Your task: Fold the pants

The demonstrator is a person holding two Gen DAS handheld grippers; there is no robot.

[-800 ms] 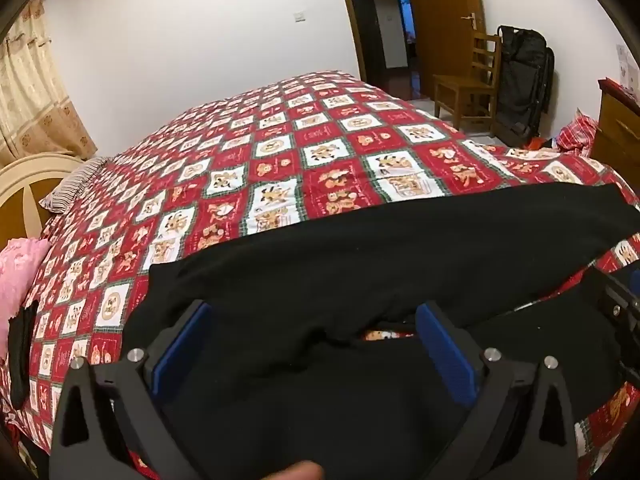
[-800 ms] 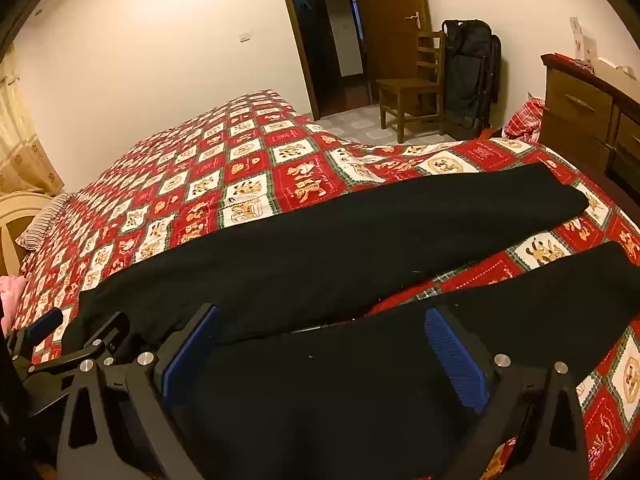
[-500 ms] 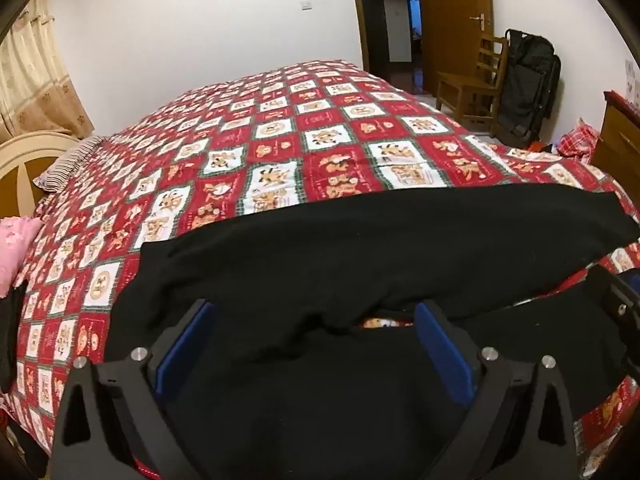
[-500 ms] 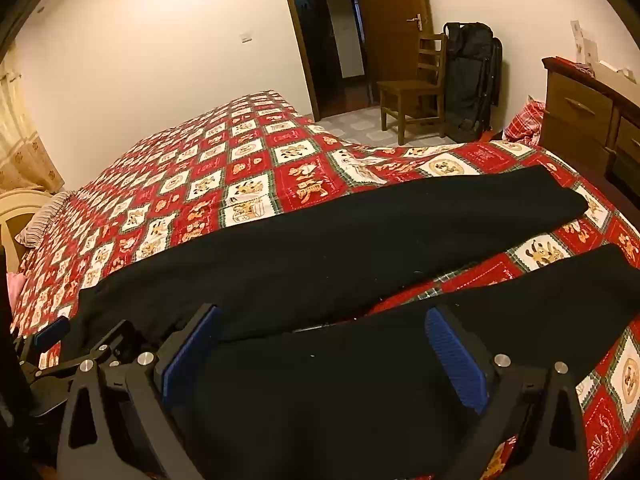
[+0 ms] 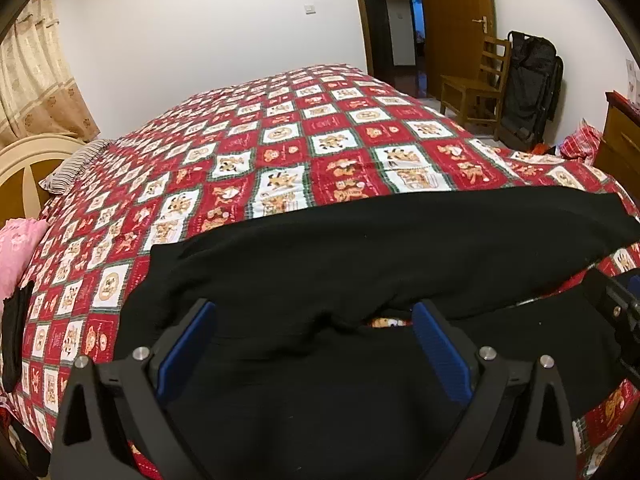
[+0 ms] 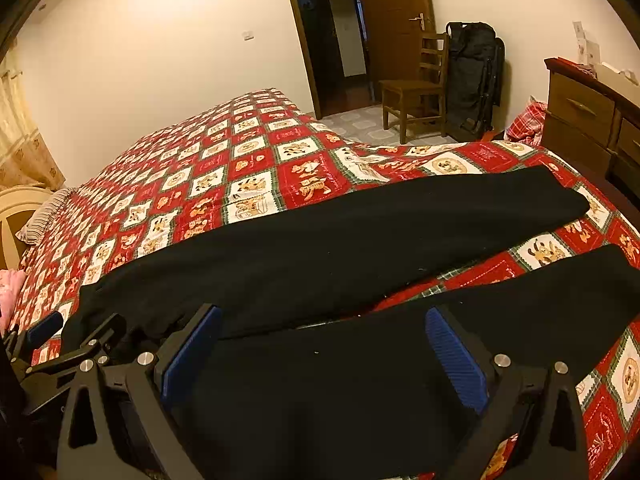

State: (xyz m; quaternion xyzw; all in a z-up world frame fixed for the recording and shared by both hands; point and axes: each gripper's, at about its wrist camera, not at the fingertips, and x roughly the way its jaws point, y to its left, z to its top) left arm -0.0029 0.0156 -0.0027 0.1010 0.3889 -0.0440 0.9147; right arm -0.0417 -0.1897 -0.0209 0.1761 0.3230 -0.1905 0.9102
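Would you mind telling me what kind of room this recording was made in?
A bedroom in a home, most likely. A large bed with a red patchwork cover fills the view, a striped pillow lies by the headboard, and a wooden dresser stands against the wall.

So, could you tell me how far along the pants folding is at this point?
Early. Done: the black pants lie spread flat on the bed, legs apart with bedspread showing between them. In hand: nothing; the left gripper and right gripper hang open over the near leg. Left: every fold, starting with laying one leg over the other.
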